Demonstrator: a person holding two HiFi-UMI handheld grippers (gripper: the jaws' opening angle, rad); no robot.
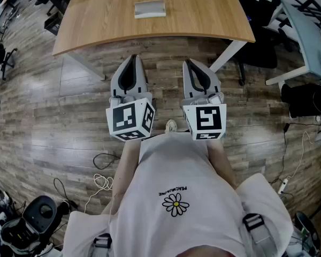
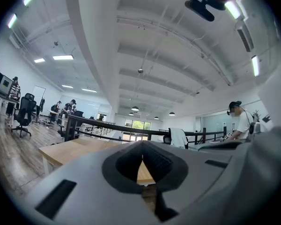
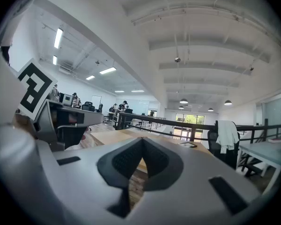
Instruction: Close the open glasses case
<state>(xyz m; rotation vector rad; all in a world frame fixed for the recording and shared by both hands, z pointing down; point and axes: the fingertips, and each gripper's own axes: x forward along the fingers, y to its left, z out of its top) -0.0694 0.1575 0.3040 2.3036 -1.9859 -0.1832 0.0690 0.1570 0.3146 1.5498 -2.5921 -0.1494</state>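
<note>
The approach was not yet under way: the case (image 1: 150,8) lay at upper centre on the counter (image 1: 203,15), well apart from both grippers. The left gripper (image 1: 132,62) and right gripper (image 1: 191,64) hung mid-frame, fingers pressed together and empty. The next move likely called for reaching up-frame to the case.

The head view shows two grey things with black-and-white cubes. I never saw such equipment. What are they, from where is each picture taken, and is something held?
A person holds a tool in each hand: the left gripper and the right gripper; the cubes belong to them. The head view looks down from the person's head. The other two come from cameras riding on the grippers. Both grippers are shut and hold nothing. Ahead, a glasses case lies on the wooden table, untouched.
</note>
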